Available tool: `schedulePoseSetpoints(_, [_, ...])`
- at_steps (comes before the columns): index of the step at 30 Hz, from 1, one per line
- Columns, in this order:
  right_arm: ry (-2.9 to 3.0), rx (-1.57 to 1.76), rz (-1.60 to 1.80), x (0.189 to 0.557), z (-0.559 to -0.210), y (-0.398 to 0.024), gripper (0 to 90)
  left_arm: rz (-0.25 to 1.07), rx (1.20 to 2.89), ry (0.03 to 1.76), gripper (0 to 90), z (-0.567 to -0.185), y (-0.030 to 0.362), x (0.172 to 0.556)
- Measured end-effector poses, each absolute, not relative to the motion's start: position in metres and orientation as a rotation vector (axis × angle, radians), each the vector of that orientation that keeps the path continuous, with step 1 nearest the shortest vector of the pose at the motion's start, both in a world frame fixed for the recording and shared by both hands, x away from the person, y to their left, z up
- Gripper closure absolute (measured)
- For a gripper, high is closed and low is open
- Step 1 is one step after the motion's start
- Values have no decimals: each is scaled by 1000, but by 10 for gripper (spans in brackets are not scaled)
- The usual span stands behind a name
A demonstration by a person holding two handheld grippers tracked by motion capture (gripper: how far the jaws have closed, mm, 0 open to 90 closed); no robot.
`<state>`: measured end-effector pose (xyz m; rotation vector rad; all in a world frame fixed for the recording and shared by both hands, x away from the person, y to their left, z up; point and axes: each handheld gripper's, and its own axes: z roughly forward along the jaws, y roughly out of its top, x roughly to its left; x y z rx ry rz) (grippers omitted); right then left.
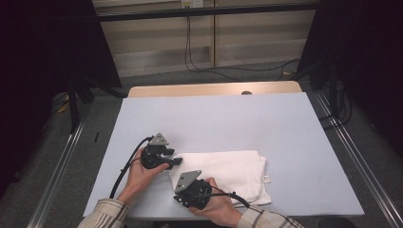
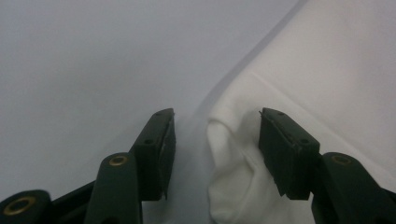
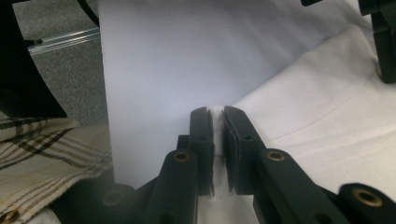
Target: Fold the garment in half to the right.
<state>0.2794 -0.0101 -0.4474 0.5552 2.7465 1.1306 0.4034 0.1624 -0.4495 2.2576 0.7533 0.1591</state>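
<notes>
High view: folded cloth (image 1: 223, 173) crosswise (left-right)

White folded cloth (image 1: 223, 173) on pale lavender-blue tabletop (image 1: 214, 118); black grippers w/ grey plates, brass-coloured rivets. Sleeves (image 1: 102, 213) beige plaid, dark stripes. Grey carpet floor (image 1: 57, 190).

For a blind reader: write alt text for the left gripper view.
A bunched corner of a white cloth sits between the left gripper's two black jaws, which stand apart and do not press it. The cloth lies on a pale blue table cover.
</notes>
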Motion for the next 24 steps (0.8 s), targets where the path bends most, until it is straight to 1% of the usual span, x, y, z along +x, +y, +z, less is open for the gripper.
schedulePoseSetpoints(1, [2747,556,1129,280,-447,-10,820,159,2261,751,469,-449,161,403])
schedulePoseSetpoints(3, [2748,555,1130,280,-447,-10,820,155,2261,749,517,-449,159,402])
schedulePoseSetpoints(4, [2748,557,1128,279,-447,-10,820,152,2266,740,527,-449,157,401])
schedulePoseSetpoints(5, [2747,558,1131,279,-447,-10,820,154,2267,731,567,-449,155,399])
schedulePoseSetpoints(11, [2745,577,1133,279,-447,-10,820,153,2258,769,606,-449,154,399])
schedulePoseSetpoints(12, [2743,587,1136,279,-447,-10,821,148,2257,768,627,-449,154,399])
schedulePoseSetpoints(15, [2733,634,1160,278,-448,-12,827,116,2242,778,728,-449,154,399])
schedulePoseSetpoints(17, [2735,634,1155,278,-447,-12,829,104,2236,777,768,-449,153,399])
schedulePoseSetpoints(19, [2734,643,1152,278,-446,-11,834,118,2247,759,790,-448,153,398])
schedulePoseSetpoints(24, [2735,663,1165,279,-445,-13,840,84,2219,784,834,-448,156,400])
